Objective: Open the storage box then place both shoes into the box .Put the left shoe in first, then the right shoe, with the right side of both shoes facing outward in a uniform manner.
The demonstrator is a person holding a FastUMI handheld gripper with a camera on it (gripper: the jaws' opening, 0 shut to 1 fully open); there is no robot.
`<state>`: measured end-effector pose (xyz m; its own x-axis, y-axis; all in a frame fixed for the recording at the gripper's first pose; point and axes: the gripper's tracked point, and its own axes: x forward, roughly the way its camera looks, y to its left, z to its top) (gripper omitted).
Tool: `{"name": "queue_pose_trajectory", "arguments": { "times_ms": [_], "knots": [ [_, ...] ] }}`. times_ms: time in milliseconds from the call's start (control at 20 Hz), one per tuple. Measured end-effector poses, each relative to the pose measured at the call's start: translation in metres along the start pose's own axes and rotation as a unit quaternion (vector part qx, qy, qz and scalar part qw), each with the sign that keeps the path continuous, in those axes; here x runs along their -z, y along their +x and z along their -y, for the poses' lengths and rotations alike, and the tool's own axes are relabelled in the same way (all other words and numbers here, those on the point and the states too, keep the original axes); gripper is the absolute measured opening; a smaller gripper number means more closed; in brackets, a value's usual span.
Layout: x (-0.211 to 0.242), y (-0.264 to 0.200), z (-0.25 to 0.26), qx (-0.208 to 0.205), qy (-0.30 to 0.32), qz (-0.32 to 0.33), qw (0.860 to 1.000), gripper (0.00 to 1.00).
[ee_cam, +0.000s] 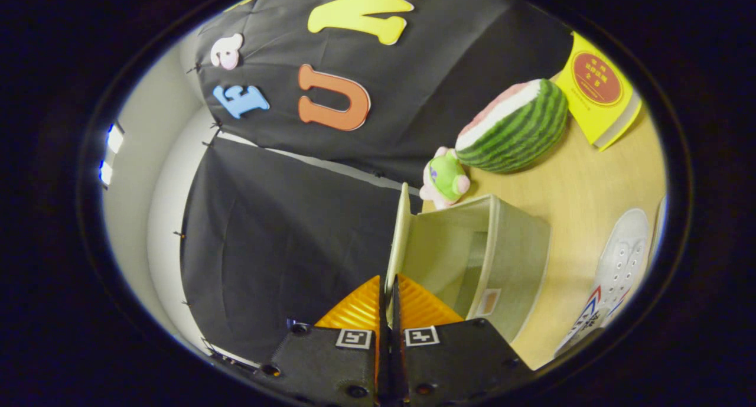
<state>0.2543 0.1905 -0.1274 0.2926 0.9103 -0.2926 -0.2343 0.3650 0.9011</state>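
white shoe [620, 271] cut off at the edge, storage box [520, 259] floor hidden, yellow book [599, 91] label unreadable

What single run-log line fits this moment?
gripper: shut on lid | storage box: open | white shoe: on table

Evenly lit, sharp centre, fisheye-warped blurred edges
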Motion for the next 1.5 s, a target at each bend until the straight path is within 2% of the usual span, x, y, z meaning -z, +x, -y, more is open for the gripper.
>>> {"name": "queue_pose_trajectory", "arguments": {
  "times_ms": [250, 500, 700, 900, 1100, 1200, 1300, 1350, 1500],
  "knots": [
    [0.007, 0.024, -0.037, 0.008, -0.022, 0.004, 1.000, 0.08],
    [0.007, 0.055, -0.074, -0.001, 0.002, 0.022, 1.000, 0.07],
    [0.013, 0.087, -0.106, -0.017, -0.021, 0.030, 0.999, 0.07],
    [0.025, 0.126, -0.121, -0.044, -0.023, 0.037, 0.998, 0.09],
    [0.054, 0.164, -0.116, -0.046, -0.001, 0.015, 0.999, 0.11],
    [0.062, 0.170, -0.115, -0.041, -0.023, 0.026, 0.999, 0.24],
    [0.052, 0.163, -0.119, -0.033, -0.050, 0.076, 0.995, 0.77],
    [0.052, 0.157, -0.117, -0.025, -0.060, 0.091, 0.994, 1.00],
    [0.053, 0.144, -0.117, -0.003, -0.065, 0.087, 0.994, 1.00]
  ]
}}
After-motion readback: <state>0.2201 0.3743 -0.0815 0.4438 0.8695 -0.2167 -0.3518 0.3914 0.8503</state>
